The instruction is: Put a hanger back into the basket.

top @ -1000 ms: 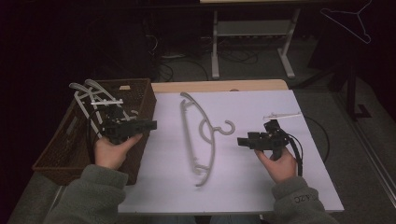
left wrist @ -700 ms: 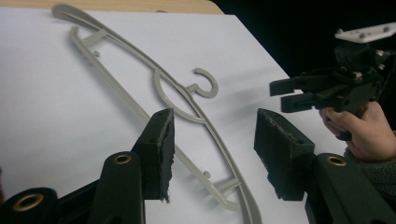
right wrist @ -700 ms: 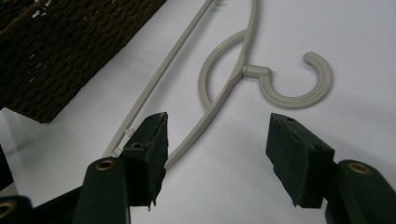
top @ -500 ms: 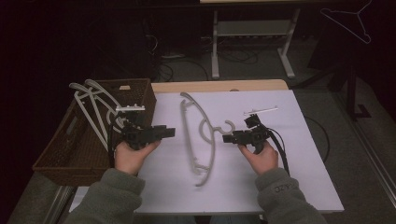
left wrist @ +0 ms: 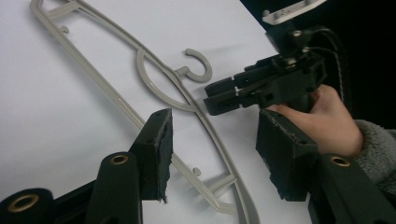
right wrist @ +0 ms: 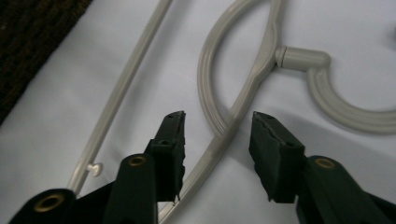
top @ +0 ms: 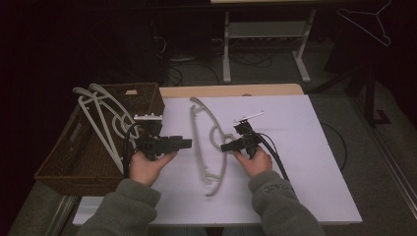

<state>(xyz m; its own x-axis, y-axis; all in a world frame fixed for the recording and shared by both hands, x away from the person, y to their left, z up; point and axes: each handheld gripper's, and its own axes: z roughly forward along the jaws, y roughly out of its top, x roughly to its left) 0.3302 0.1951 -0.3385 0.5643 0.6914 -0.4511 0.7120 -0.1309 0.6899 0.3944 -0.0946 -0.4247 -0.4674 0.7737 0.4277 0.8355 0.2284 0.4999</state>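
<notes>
A pale grey plastic hanger [top: 206, 142] lay flat on the white sheet [top: 305, 162] that covered the table, and it serves here as the landmark. To its left, beyond the sheet's edge, stood a dark brown wicker basket [top: 59, 169]; inside it, leaning out over the far rim, were further hangers [top: 101, 115] of the same pale plastic (how many could not be counted). A small pale tag [top: 131, 92] sat on the basket's far rim, its writing too small to read. The left gripper [top: 186, 143], held in the person's left hand [top: 147, 164], hovered just left of the hanger with its jaws spread and nothing pressed between them; the left gripper view showed the hanger's lower arm and bar passing below the gap. The right gripper [top: 225, 147], in the right hand [top: 253, 161], came in from the hanger's right, beside the hook; its jaws had just been closing and straddled the hanger's curved arm [right wrist: 224, 135], yet the pads stood clear of the plastic on both sides. White letters on the right sleeve's cuff [top: 275, 187] were partly legible, not surely.
</notes>
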